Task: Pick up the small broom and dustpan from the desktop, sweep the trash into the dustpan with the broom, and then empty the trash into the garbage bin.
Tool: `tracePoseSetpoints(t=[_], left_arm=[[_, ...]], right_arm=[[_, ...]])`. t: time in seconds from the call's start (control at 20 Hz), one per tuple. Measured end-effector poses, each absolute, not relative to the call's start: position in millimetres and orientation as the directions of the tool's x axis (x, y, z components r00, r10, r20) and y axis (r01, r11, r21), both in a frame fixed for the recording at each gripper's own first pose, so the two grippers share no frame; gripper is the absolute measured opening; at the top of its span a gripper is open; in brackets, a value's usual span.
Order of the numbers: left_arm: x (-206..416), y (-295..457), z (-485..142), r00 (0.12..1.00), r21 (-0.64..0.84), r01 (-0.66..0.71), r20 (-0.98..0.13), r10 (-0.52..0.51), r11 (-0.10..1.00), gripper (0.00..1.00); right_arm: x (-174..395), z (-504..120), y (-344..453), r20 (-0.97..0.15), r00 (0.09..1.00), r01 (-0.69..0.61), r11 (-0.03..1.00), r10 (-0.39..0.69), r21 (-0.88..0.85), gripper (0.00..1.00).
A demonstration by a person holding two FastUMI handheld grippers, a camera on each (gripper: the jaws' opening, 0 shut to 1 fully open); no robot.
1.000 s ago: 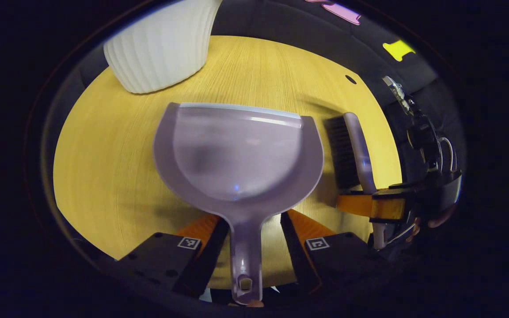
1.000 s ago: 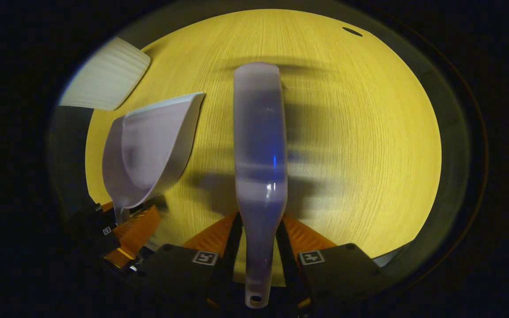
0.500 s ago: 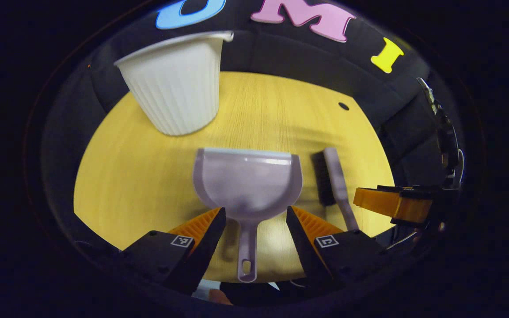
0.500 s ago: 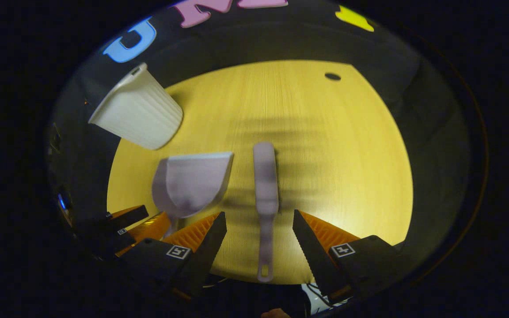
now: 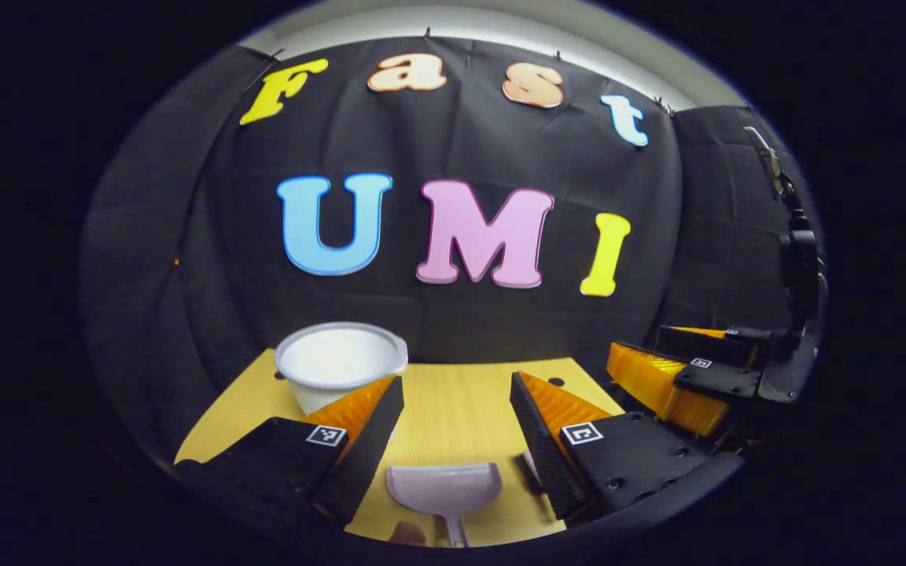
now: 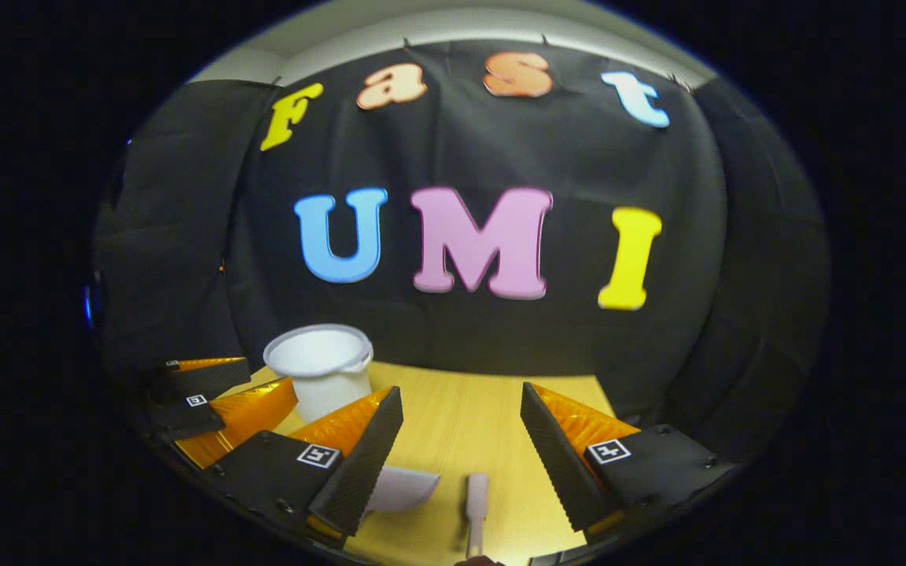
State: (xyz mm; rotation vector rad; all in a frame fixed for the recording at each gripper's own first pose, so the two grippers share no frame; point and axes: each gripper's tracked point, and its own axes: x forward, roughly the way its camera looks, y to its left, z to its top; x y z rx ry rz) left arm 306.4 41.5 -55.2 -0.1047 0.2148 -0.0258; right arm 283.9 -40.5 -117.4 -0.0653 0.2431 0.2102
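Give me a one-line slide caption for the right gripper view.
Open right gripper raised above the broom and dustpan on the desktop, white garbage bin behind.

Dustpan (image 5: 443, 487) cut off at the lower edge of the left gripper view, handle end not seen; in the right gripper view, left part hidden behind one finger (image 6: 359, 464) of the right hand-held gripper (image 6: 461, 440). Lower part of the garbage bin (image 5: 340, 363) covered by a finger (image 5: 362, 440) of the left hand-held gripper (image 5: 457, 436). Small broom (image 6: 476, 503) cut by the lower edge; bristles not possible to tell. Near edge of the surface (image 6: 461, 417) out of sight.
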Motion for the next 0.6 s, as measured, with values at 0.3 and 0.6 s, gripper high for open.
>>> tracePoseSetpoints(t=[0.3,0.6], left_arm=[[303.8,31.0,-60.9,0.996,-0.069,0.009,-0.09,-0.016,0.998,0.8],[306.9,34.8,-58.0,0.994,-0.081,0.006,-0.107,-0.015,0.997,0.8]], right_arm=[[280.7,-114.5,-43.8,-0.045,0.984,-0.177,0.983,0.175,-0.043,0.99],[281.9,-114.5,-45.5,-0.088,0.986,-0.141,0.99,0.14,-0.009,0.99]])
